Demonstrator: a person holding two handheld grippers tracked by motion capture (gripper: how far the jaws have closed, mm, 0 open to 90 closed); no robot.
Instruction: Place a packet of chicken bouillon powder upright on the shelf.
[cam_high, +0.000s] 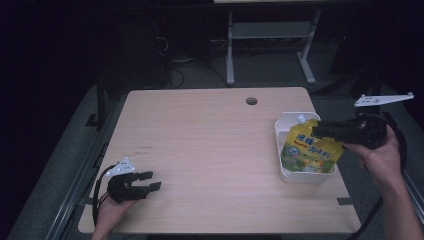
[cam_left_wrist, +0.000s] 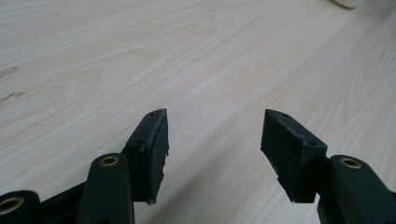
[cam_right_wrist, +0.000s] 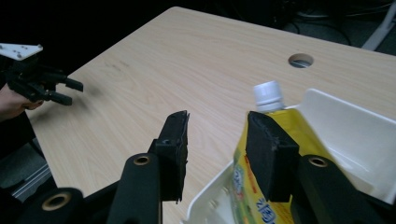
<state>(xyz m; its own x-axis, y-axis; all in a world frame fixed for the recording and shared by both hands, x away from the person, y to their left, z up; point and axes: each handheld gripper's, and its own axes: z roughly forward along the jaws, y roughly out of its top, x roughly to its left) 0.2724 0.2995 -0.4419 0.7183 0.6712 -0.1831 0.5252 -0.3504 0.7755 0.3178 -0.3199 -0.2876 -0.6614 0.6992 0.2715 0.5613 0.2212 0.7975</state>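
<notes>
Yellow pouch (cam_high: 309, 148) inside white tray (cam_high: 283, 131)

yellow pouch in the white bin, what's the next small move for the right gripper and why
Probably draw the right gripper up and back, away from the white plastic bin. The yellow spouted drink pouch with a white cap already sits inside the bin, leaning on its far wall, and the gripper's black fingers stand apart with nothing pressed between them. The drop looks done.
</notes>
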